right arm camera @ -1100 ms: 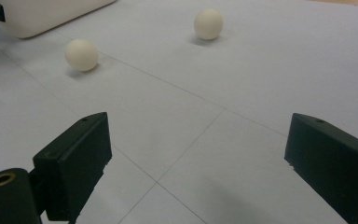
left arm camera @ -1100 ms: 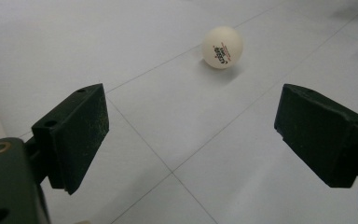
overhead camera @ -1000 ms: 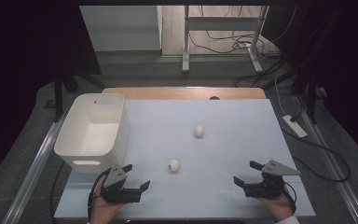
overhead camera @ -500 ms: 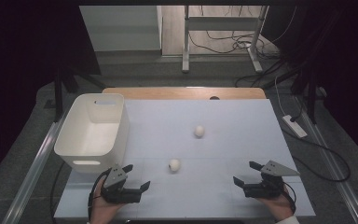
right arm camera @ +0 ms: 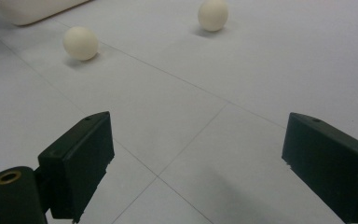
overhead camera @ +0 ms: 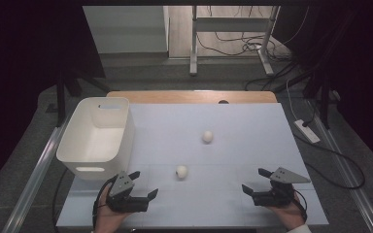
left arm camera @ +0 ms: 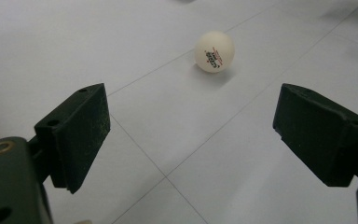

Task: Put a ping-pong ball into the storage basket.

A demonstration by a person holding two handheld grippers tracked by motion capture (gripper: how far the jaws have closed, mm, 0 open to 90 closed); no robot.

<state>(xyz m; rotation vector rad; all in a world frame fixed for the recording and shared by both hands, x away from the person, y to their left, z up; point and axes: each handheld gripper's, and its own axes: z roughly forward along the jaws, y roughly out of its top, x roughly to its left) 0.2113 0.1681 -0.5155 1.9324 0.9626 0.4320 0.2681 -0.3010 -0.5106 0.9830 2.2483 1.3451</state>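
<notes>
White ball [left arm camera: 215, 51], small printed logo

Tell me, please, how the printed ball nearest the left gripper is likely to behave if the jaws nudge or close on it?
The near ball is round and sits free on the smooth white table, so a nudge would probably send it rolling. Its printing suggests a table-tennis ball: likely very light, thin-shelled. The left gripper stands open; an off-centre squeeze might squirt it out.
</notes>
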